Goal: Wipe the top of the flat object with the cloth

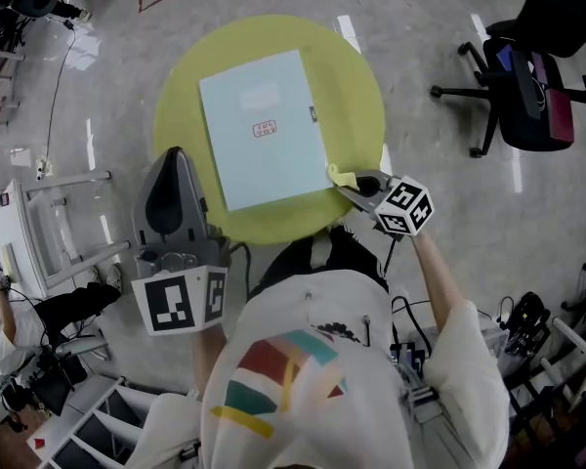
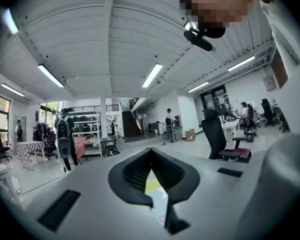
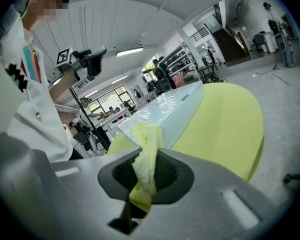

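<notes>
A pale blue flat folder (image 1: 264,128) with a small red label lies on a round yellow-green table (image 1: 356,86). My right gripper (image 1: 355,184) is at the folder's near right corner, shut on a yellow cloth (image 1: 340,175). In the right gripper view the cloth (image 3: 146,156) stands pinched between the jaws, with the folder (image 3: 165,108) just beyond. My left gripper (image 1: 176,156) hangs over the table's left rim, raised and close to my head camera, shut with nothing in it. In the left gripper view the closed jaws (image 2: 151,166) point almost level across the room.
A black office chair (image 1: 532,76) stands to the right of the table. White racks and cables (image 1: 49,252) crowd the floor at the left. More gear (image 1: 537,340) lies at the lower right. Several people and shelves stand far off in the left gripper view.
</notes>
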`<action>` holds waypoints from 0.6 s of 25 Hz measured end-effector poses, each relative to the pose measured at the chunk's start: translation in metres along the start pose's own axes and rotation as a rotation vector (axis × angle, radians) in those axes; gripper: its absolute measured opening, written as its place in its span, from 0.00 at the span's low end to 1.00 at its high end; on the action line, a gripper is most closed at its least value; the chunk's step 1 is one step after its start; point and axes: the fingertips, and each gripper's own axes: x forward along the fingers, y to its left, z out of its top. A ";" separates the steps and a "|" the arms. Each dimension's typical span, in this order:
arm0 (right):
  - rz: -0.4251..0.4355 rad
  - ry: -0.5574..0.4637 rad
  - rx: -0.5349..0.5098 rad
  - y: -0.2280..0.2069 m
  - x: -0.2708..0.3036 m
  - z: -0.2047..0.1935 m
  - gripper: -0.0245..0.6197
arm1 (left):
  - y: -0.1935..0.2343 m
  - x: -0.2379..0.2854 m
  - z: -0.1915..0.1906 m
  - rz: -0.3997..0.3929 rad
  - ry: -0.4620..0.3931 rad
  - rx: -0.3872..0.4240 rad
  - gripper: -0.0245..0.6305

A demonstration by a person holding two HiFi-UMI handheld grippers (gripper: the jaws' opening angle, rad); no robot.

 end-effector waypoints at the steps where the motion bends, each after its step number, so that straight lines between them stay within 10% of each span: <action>1: 0.001 0.001 0.002 0.000 0.000 0.000 0.08 | 0.000 0.001 0.000 -0.002 -0.002 0.000 0.06; 15: -0.152 -0.003 -0.082 -0.031 -0.019 0.046 0.08 | 0.006 0.002 0.012 0.022 -0.054 -0.047 0.06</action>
